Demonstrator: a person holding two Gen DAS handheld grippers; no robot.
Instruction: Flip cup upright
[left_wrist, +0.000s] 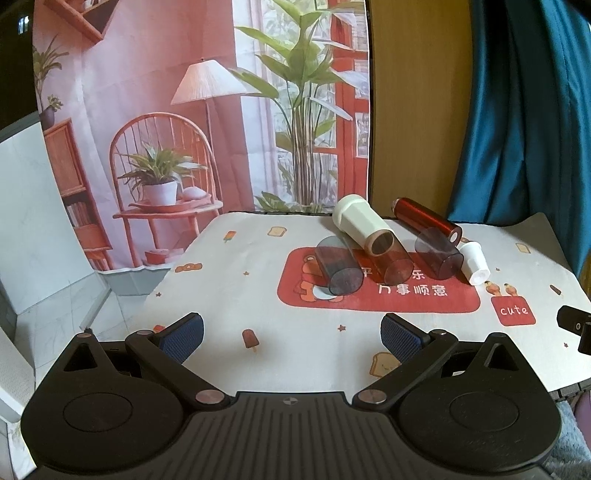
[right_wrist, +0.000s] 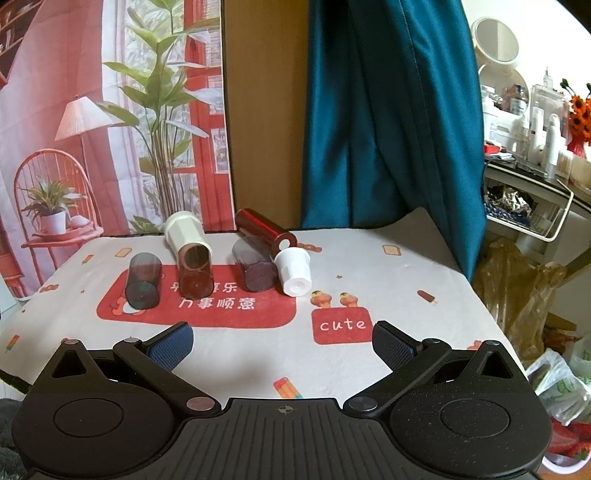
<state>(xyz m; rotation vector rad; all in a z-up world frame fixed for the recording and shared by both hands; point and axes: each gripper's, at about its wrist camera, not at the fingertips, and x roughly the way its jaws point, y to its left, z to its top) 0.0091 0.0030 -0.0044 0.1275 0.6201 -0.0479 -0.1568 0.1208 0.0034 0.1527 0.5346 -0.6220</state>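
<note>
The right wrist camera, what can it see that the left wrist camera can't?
Only the right wrist view shows the cluttered shelf with a round mirror, orange flowers and plastic bags beside the table.

Only the left wrist view shows the white tiled floor, and a black piece of the right claw at its right edge.

Both show the tablecloth with cups lying on their sides: the gray cup, brown cup, white cup and shiny red tube, plus the blue curtain. Each view's own claw is open.
</note>
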